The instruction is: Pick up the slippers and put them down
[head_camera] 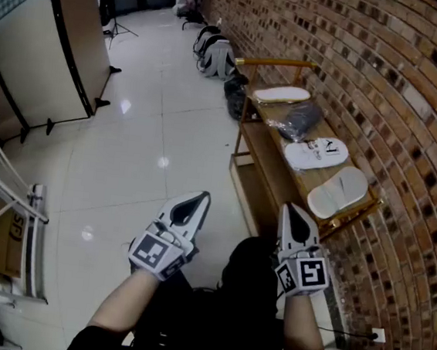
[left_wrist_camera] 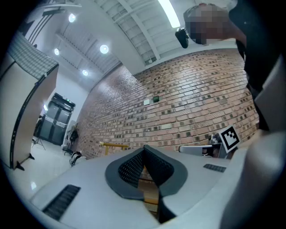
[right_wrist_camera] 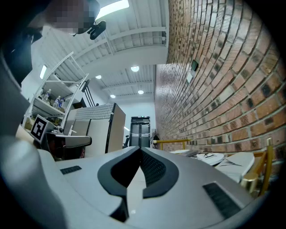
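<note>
Pale slippers lie on a wooden rack (head_camera: 266, 146) against the brick wall. The nearest pair (head_camera: 338, 191) lies soles up at the rack's near end, a white pair (head_camera: 315, 153) with dark marks behind it, and another slipper (head_camera: 282, 95) at the far end. My left gripper (head_camera: 200, 198) hovers over the floor left of the rack, shut, nothing in it. My right gripper (head_camera: 289, 209) is shut and empty too, its tip just short of the rack's near corner. In the right gripper view the slippers (right_wrist_camera: 214, 157) show low at the right past its tips (right_wrist_camera: 140, 149).
A dark plastic bag (head_camera: 296, 119) lies on the rack between slippers. Bags (head_camera: 213, 53) sit on the floor by the wall farther on. A folding screen (head_camera: 54, 44) stands at the left, a metal shelf frame (head_camera: 4, 218) at the near left. Glossy white floor lies between.
</note>
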A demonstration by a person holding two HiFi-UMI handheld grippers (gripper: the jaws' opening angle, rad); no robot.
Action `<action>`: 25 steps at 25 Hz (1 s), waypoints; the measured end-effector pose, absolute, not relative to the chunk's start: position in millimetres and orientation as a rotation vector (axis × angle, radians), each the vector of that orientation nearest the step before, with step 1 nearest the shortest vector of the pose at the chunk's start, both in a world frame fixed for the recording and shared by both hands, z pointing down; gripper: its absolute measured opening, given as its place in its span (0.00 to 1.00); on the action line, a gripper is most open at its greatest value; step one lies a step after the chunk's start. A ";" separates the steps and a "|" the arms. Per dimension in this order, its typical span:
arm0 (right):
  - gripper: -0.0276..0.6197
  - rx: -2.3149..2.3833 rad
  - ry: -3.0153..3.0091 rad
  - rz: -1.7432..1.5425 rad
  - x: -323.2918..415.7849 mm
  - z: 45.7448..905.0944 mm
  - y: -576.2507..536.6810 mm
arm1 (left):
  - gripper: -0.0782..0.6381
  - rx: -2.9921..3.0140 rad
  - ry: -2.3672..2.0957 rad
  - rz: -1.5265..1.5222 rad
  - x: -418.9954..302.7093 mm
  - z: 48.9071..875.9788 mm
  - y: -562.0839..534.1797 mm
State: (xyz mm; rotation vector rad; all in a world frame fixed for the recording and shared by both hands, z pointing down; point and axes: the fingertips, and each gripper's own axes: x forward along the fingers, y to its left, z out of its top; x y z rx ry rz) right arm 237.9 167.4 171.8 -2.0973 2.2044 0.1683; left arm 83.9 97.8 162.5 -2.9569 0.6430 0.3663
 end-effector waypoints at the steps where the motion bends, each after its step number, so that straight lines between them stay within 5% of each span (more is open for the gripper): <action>1: 0.06 -2.106 2.197 0.166 243.4 171.7 171.3 | 0.11 -2.963 0.621 0.358 93.1 162.9 100.7; 15: 0.06 -2.332 1.995 0.138 328.1 177.4 249.0 | 0.11 -2.969 0.261 0.130 230.1 186.1 141.9; 18: 0.06 -2.363 1.943 0.129 341.0 178.5 263.8 | 0.23 -2.902 0.120 -0.008 265.1 195.7 153.5; 25: 0.06 -2.458 1.970 0.144 368.8 176.9 278.4 | 0.27 -2.864 -0.012 -0.106 313.8 185.7 153.1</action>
